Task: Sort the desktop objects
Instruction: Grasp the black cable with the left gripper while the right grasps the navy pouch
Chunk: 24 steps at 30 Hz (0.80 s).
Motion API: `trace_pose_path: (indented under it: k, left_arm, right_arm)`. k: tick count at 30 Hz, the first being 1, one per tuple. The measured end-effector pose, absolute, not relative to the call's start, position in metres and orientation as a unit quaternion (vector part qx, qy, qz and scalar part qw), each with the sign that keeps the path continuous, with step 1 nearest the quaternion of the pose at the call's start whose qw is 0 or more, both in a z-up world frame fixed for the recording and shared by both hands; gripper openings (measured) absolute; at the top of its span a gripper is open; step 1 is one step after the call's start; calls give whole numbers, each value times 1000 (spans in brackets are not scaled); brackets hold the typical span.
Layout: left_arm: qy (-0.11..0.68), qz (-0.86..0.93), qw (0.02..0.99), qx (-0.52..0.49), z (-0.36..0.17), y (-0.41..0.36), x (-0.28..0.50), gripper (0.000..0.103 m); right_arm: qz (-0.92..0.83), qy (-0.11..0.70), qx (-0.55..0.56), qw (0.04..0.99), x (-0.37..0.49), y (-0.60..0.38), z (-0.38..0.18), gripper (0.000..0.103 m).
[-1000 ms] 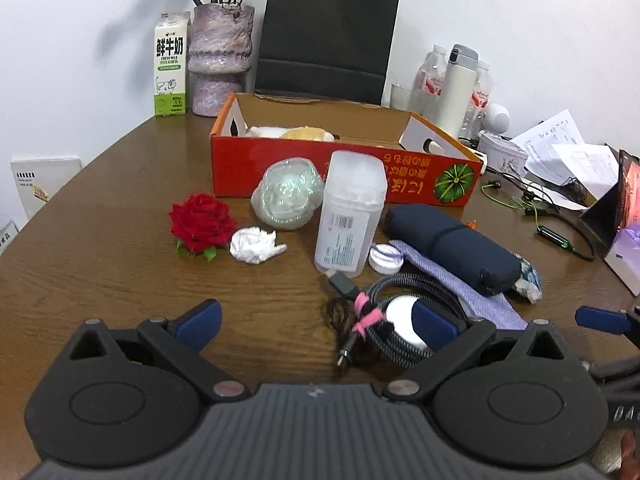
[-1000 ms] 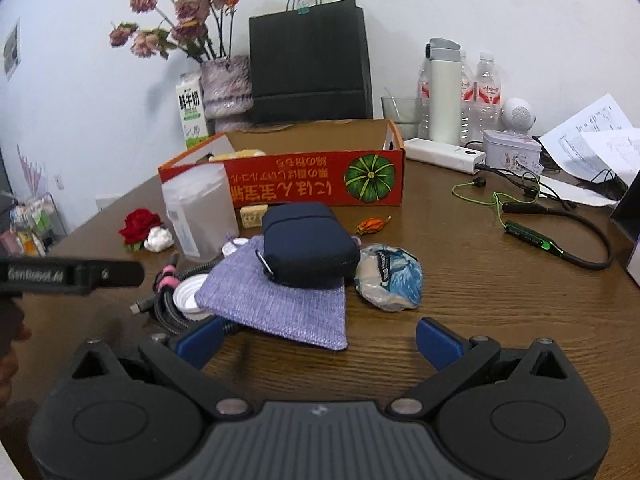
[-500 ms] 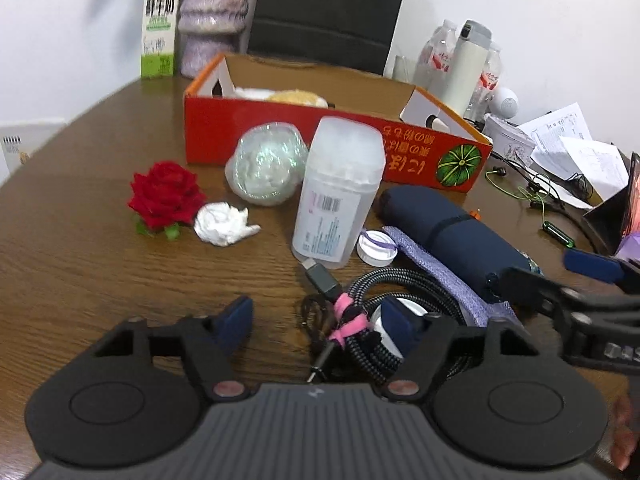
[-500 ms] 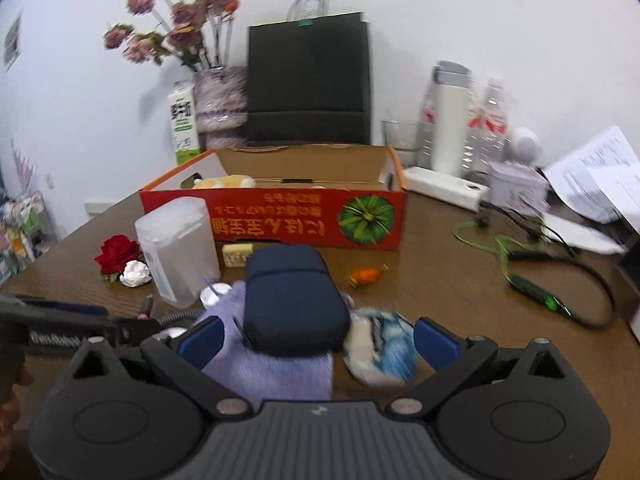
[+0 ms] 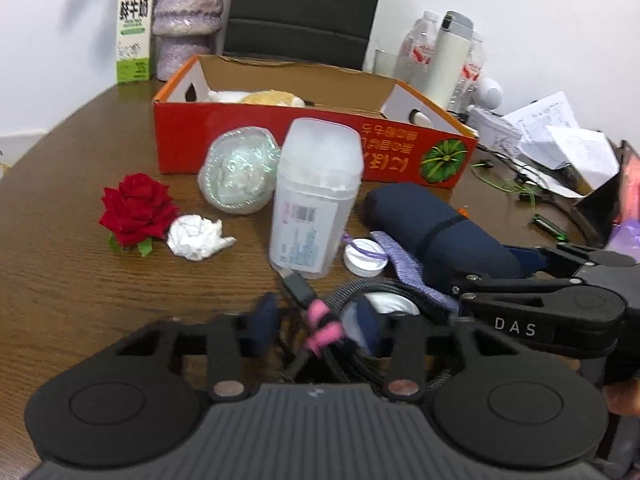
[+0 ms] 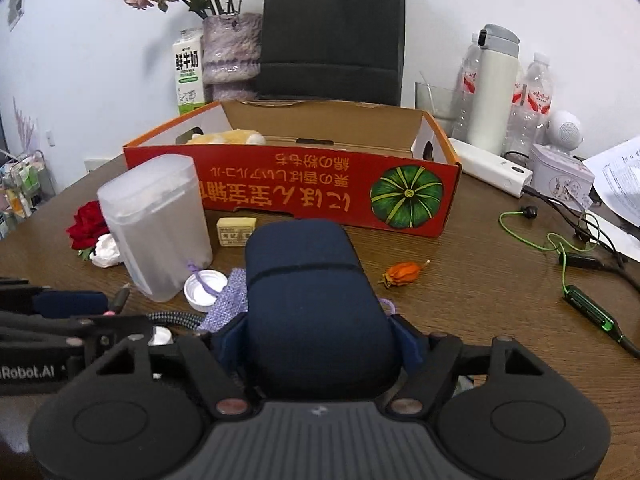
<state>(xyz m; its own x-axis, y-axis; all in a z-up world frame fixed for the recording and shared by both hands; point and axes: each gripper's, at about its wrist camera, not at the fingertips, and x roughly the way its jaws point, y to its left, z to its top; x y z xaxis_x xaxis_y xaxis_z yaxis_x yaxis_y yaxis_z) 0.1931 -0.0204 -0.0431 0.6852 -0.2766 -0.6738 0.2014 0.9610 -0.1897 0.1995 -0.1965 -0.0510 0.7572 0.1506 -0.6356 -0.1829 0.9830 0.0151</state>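
Navy pouch (image 6: 316, 300) lengthwise, apparently clamped.

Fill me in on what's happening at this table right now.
A person is sorting desk clutter with two handheld grippers. The right gripper has its fingers on either side of the navy pouch, which lies on a purple cloth. The left gripper is closing around the coiled black cable by its pink tie. The red cardboard box behind holds a few items; the clear plastic container, rose and crumpled paper lie loose.
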Motion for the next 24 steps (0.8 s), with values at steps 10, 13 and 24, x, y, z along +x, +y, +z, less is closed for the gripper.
trace_pose_path:
  k: [10, 13, 24]
  left_arm:
    - [356, -153, 916, -100, -33, -6, 181, 17]
    - [338, -159, 921, -105, -21, -4, 173, 16]
    - [328, -157, 926, -98, -10, -4, 158, 14]
  right_arm:
    - [74, 313, -10, 947, 168, -205, -43, 68]
    - [70, 305, -1, 950, 158, -209, -40, 67]
    - [67, 280, 17, 957, 129, -216, -26, 66]
